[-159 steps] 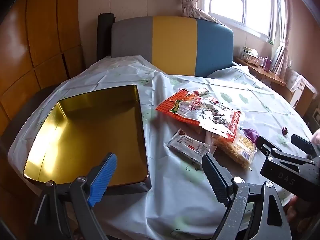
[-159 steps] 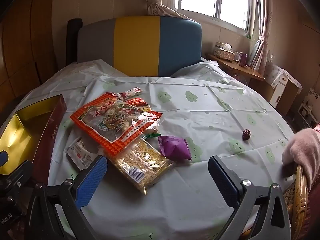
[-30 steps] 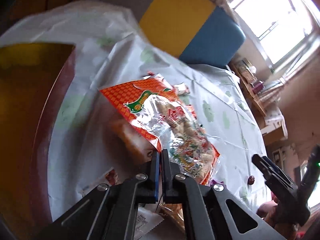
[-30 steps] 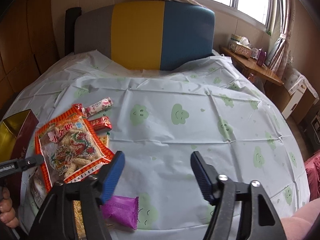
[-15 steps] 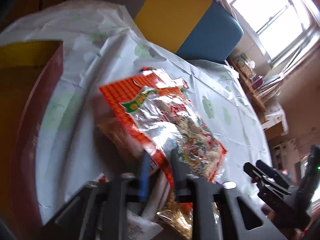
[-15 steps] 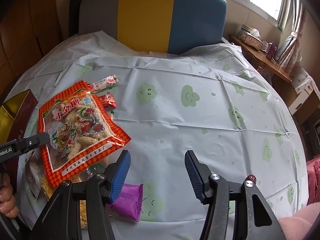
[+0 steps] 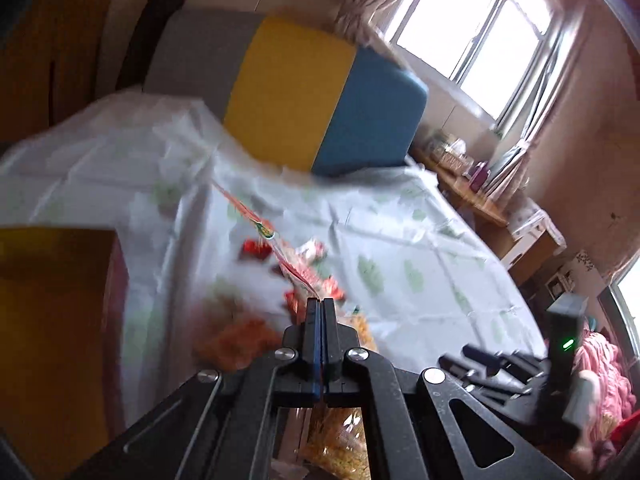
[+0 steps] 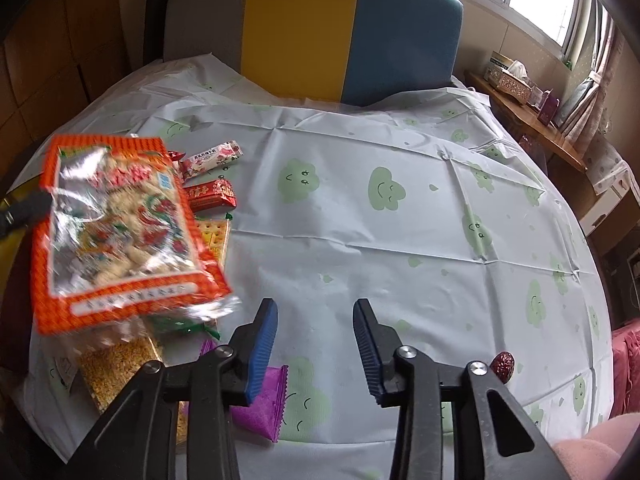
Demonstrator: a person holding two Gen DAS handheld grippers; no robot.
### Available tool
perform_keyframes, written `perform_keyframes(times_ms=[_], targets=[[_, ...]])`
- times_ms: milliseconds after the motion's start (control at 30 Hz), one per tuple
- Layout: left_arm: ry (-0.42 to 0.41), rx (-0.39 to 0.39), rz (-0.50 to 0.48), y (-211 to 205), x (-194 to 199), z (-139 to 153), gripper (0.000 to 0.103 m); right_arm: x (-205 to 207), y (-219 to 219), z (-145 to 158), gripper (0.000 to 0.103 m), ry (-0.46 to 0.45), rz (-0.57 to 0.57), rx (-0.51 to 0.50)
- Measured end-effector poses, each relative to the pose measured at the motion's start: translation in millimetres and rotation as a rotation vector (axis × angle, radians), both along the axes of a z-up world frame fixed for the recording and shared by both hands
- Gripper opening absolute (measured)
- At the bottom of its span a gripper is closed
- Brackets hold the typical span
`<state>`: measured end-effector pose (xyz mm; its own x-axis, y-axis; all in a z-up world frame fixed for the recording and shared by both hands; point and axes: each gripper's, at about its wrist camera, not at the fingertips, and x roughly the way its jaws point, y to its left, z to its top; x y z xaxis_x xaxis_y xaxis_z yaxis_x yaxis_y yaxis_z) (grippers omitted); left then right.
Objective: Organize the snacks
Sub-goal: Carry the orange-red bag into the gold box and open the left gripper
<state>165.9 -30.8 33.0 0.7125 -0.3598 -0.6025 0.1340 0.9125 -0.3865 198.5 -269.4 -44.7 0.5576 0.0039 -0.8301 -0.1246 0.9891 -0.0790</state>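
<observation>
Behind the cloud-print tablecloth (image 8: 400,240), a tricolour headboard (image 8: 312,28); window (image 7: 480,40) right.

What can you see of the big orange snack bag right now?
The big orange snack bag is a flat crinkly plastic pouch: orange patterned border, clear shiny window showing pale puffed pieces, red and green print. It hangs tilted above the other snacks, blurred, lifted off the tablecloth. The left gripper, shut, pinches its edge; in that view the bag shows edge-on. Nothing else appears to touch it.

home dining room: curtained window (image 7: 476,40), table (image 8: 360,240)
</observation>
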Motion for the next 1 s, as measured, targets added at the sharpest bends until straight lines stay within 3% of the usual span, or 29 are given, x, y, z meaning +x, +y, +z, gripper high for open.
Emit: perform_keyframes(times_ms=[200,433,667,1000], targets=[[-0.061,0.003,0.006,24.2,-7.8,31.1,0.000,-1.1,1.4,0.4,0.040,-0.002,0.009,0.003],[-0.077,-0.020,0.043,57.0,-21.4,49.9,0.000,-2.2,3.5,0.7,0.035,-0.004,0.022,0.000],[-0.115,-0.036,0.089,103.8,-55.4,73.0,0.000,-2.9,4.7,0.3,0.035,-0.003,0.027,-0.009],[-0.012,-0.023,0.220,172.3,-87.9,42.8,0.000,-5.2,5.0,1.2,0.035,-0.004,0.026,-0.003]])
